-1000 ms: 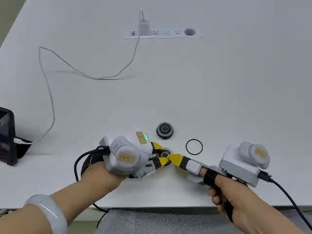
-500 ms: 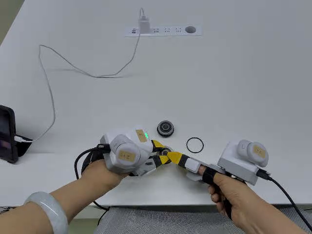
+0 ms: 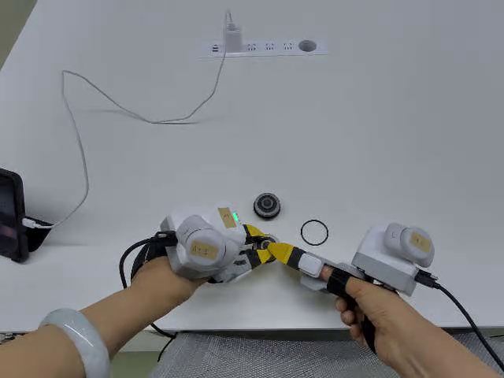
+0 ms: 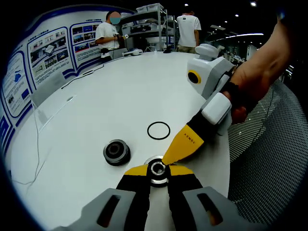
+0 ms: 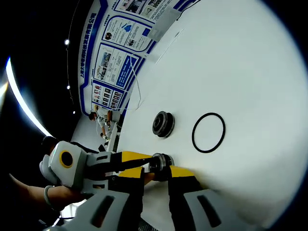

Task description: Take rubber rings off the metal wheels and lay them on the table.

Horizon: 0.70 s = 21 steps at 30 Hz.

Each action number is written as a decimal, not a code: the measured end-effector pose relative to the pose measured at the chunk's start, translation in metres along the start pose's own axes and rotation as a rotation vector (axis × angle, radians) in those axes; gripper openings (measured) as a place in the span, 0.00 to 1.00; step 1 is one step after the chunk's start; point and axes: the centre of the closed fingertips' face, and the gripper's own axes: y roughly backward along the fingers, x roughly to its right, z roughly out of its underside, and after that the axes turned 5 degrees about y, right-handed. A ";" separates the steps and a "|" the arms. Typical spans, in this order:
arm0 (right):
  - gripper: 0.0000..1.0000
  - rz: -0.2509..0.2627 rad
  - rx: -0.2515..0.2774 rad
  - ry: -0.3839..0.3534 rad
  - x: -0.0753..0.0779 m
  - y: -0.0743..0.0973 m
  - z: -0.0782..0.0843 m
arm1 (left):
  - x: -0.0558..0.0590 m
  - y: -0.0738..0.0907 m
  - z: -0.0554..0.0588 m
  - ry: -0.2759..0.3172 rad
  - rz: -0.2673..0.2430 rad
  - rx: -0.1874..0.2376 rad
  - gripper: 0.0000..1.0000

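Where the two grippers meet: we see the gripped wheel (image 4: 158, 169), a small metal wheel low over the white counter (image 3: 378, 142); we cannot tell whether it rests on it.
Left side: the left gripper (image 4: 158, 172) reaches the gripped wheel from its left, held in a hand; its jaws stand narrow, with a yellow tip pressed on either side of that wheel.
Right side: the right gripper (image 5: 161, 172) reaches the gripped wheel from its right, also hand-held; its jaws stand narrow, tips against the wheel's rim. In the left gripper view one of its yellow jaws touches the wheel's upper right edge.
Rubber on the gripped wheel: we cannot tell whether a ring sits on it.
Beyond: the second wheel (image 3: 267, 206) lies on the counter just past the gripped wheel, apart from it and from both grippers.
Beyond and right: the loose rubber ring (image 3: 302, 233) lies flat on the counter near the gripped wheel, touching nothing.
Far beyond: a power strip (image 3: 260, 50) lies well apart from the gripped wheel. A cable (image 3: 169, 124) runs from it toward a dark device (image 3: 8, 216) far to the wheel's left.
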 end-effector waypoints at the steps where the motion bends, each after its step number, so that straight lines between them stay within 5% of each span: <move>1: 0.21 0.004 0.000 0.012 0.000 0.000 0.000 | 0.000 0.000 0.000 -0.001 0.000 0.000 0.13; 6: 0.25 0.006 -0.003 0.065 -0.005 -0.001 -0.001 | 0.000 0.000 0.000 -0.003 0.001 0.000 0.13; 21: 0.27 0.026 0.013 0.052 -0.002 -0.002 -0.005 | 0.002 0.000 0.000 -0.001 -0.001 0.001 0.13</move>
